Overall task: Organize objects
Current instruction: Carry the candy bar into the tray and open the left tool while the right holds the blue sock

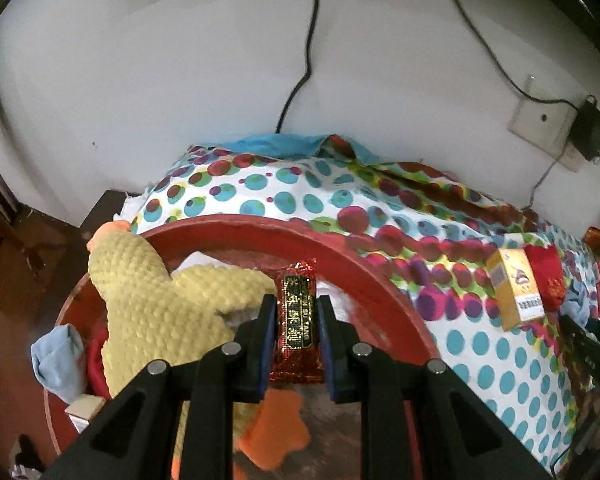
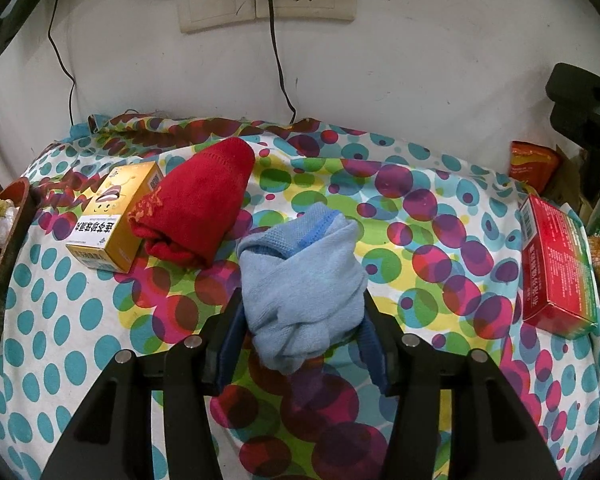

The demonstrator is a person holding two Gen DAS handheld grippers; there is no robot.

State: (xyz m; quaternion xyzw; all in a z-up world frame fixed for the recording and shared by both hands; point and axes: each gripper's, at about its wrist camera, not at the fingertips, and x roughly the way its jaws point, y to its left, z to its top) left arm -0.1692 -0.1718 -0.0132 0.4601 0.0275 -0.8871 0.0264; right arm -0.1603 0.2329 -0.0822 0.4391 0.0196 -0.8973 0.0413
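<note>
Polka-dot cloth (image 2: 80, 320) bunches easily, so the right gripper (image 2: 304, 320), clamped on the blue sock (image 2: 304, 280), could snag it, while the left gripper (image 1: 296, 320), pinching the red packet (image 1: 298, 320) above the red basin (image 1: 372, 280), may drop it outside.

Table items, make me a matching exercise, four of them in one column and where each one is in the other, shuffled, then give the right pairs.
Things:
1. red snack packet
2. blue sock bundle
3. yellow plush toy
4. yellow box

Places:
A. lying in the red basin
B. between the right gripper jaws
C. on the dotted cloth beside the red sock
D. clamped in the left gripper

Pairs: 1-D, 2-B, 3-A, 4-C
</note>
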